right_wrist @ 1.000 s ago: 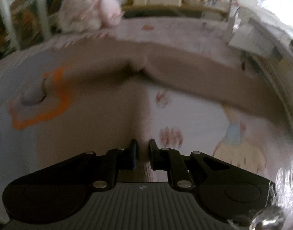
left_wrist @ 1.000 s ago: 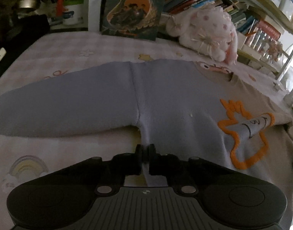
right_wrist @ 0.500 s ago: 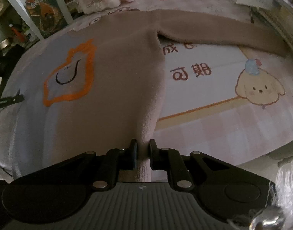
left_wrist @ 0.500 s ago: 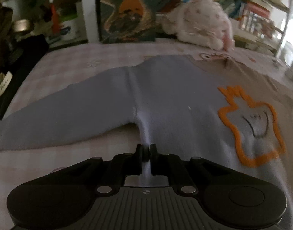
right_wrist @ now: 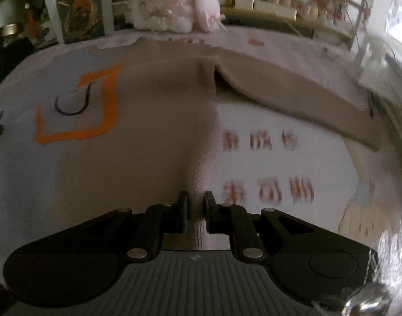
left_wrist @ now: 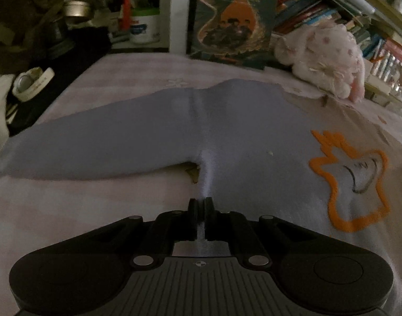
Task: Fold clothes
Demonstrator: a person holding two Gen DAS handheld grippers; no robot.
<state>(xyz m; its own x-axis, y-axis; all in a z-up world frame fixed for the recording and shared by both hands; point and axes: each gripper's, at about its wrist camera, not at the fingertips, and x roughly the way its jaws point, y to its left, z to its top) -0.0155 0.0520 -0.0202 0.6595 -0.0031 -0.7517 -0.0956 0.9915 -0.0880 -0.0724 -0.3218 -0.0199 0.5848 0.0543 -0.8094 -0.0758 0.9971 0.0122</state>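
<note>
Start at your left: the blue sleeve [left_wrist: 90,147] lies flat and stretches away to the left across the bed sheet [left_wrist: 69,210]. Your left gripper [left_wrist: 200,210] is clenched on the sweater [left_wrist: 248,142] at its left hem corner, with the side seam running straight ahead of the fingers. The body lies face up between your hands, the orange outline print [right_wrist: 77,110] in the middle (collar at the far end, near the plush rabbit [right_wrist: 172,8]). Your right gripper [right_wrist: 196,210] pinches the tan hem corner, the tan sleeve [right_wrist: 301,97] slanting off to the right. The long axis points away from both grippers, each equally near its corner, so the fold probably goes forward, hem toward collar.
</note>
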